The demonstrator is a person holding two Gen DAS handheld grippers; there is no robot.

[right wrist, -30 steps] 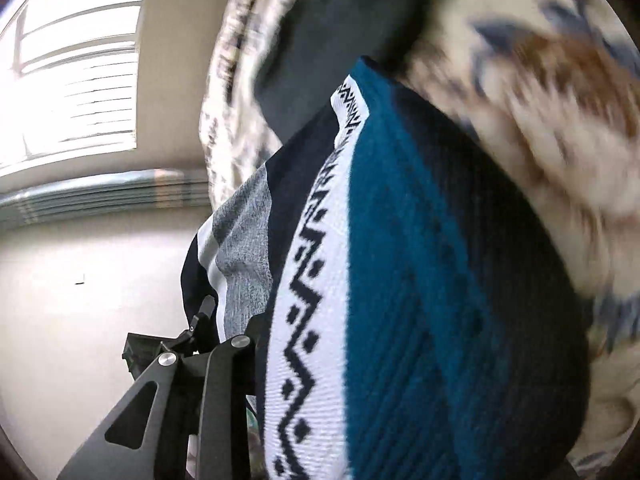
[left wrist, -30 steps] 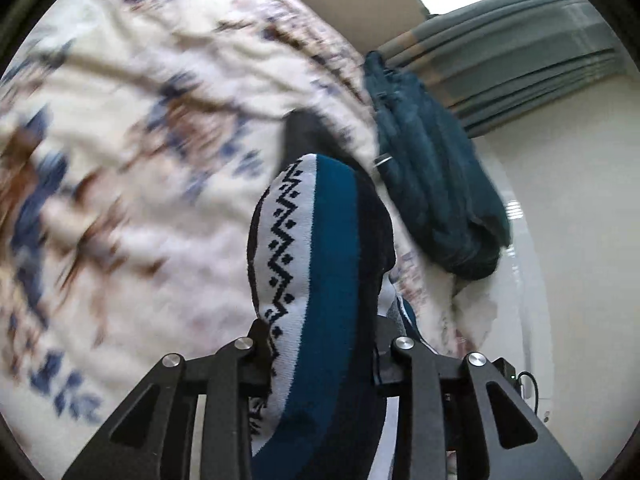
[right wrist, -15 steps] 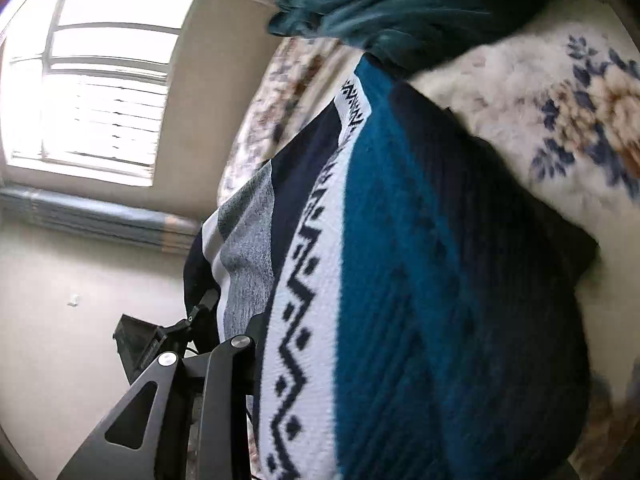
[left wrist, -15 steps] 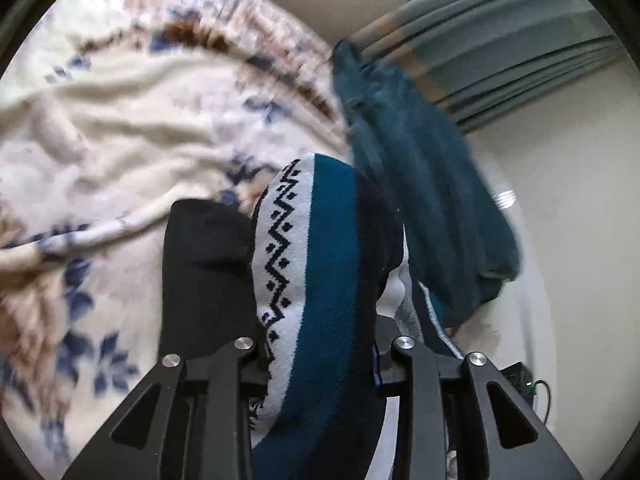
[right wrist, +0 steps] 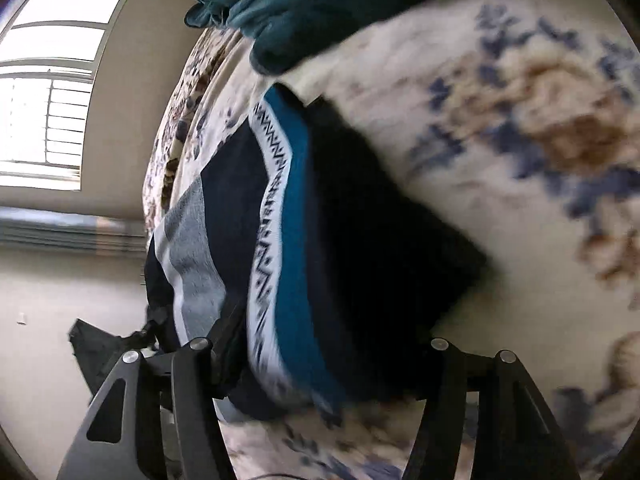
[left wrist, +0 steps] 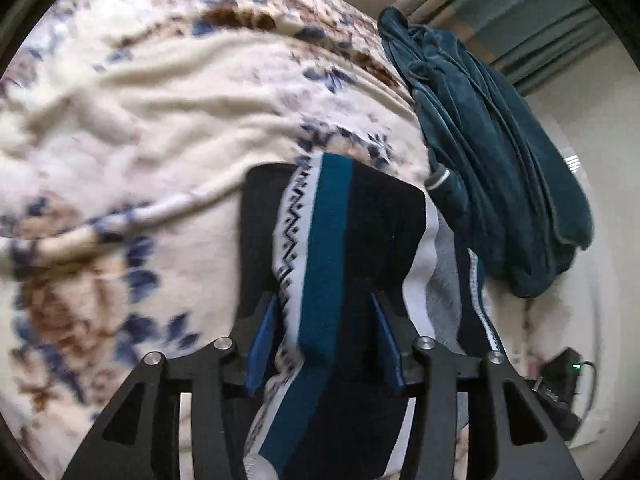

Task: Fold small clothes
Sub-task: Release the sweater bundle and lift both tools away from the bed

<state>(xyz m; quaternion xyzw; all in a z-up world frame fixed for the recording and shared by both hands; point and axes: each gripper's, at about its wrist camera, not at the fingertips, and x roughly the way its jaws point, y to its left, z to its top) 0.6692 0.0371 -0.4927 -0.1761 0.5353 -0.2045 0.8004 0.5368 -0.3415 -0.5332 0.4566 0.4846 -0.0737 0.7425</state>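
sock (left wrist: 328, 248): teal/navy/white zigzag, on floral blanket (left wrist: 120, 120) | left gripper (left wrist: 324, 336): fingers just opening, clear of sock | right gripper (right wrist: 320, 360): opening, wide

No text, label, brand, number or sign can be read in either view. The white band on the knitted garment (left wrist: 294, 236) carries only a dark zigzag-and-diamond pattern, not letters. A small green light is seen on a dark device (left wrist: 560, 372) at the right edge of the left wrist view; any marking on it is perhaps present but too small and blurred to be made out.
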